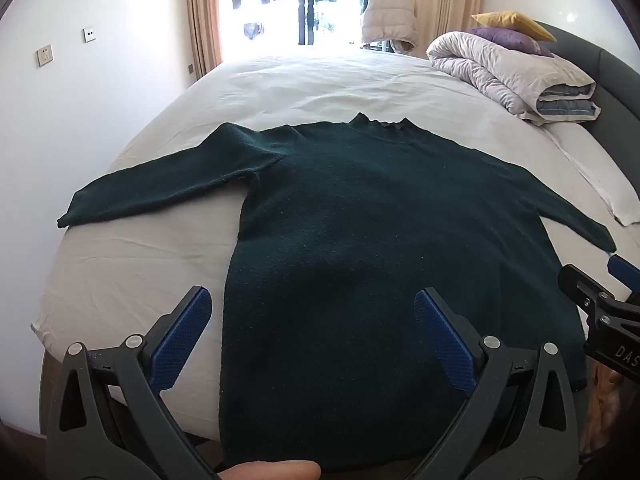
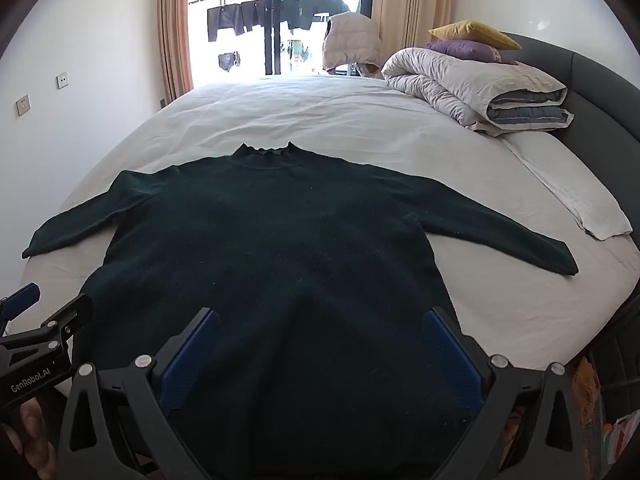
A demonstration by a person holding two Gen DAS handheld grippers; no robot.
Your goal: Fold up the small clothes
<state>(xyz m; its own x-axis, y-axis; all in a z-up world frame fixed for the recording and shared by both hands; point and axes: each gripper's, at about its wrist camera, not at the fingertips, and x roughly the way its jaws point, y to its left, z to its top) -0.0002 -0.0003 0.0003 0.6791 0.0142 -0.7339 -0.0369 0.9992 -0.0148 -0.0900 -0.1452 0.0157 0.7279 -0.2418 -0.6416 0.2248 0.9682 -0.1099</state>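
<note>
Sweater [image 1: 360,208]: dark green knit, long-sleeved, high collar. Unfolded, lying flat on the bed [image 1: 304,80], sleeves spread outward, hem at the bed's near edge.

Window [image 1: 304,0] backlight blown out, fisheye edges warped w/ dark vignette.

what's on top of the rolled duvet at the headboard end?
On the rolled duvet lies a purple cushion, with a yellow cushion stacked on it. Whatever sits under or behind the duvet is covered.
</note>
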